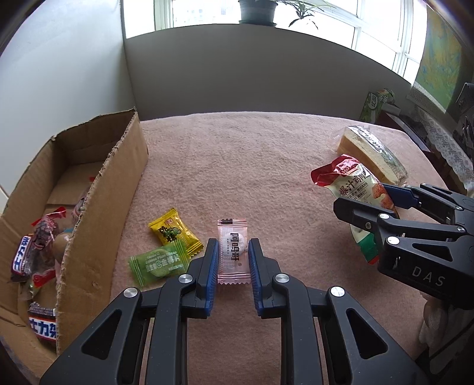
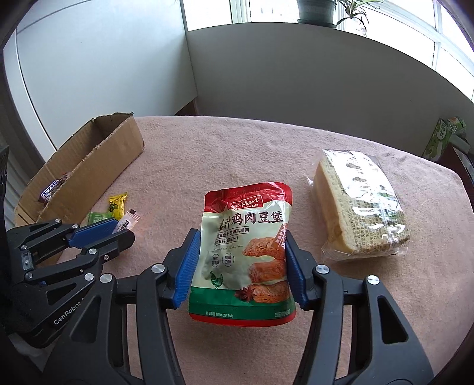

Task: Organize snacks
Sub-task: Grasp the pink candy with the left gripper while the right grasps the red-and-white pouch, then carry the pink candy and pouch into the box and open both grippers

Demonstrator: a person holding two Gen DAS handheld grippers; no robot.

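My left gripper (image 1: 233,251) is shut on a pink candy packet (image 1: 232,251) lying on the pink tablecloth (image 1: 237,165). A yellow candy (image 1: 174,234) and a green candy (image 1: 160,263) lie just left of it. My right gripper (image 2: 241,245) is shut on a red-and-white chicken snack pouch (image 2: 246,251), its pads pressing both sides. The pouch also shows in the left wrist view (image 1: 358,195). A cardboard box (image 1: 97,213) at the left holds several wrapped snacks (image 1: 38,251).
A wrapped sandwich cake (image 2: 361,207) lies right of the pouch. A green carton (image 2: 441,139) stands beyond the table's right edge. A wall and a window with a potted plant (image 1: 257,11) lie behind the table.
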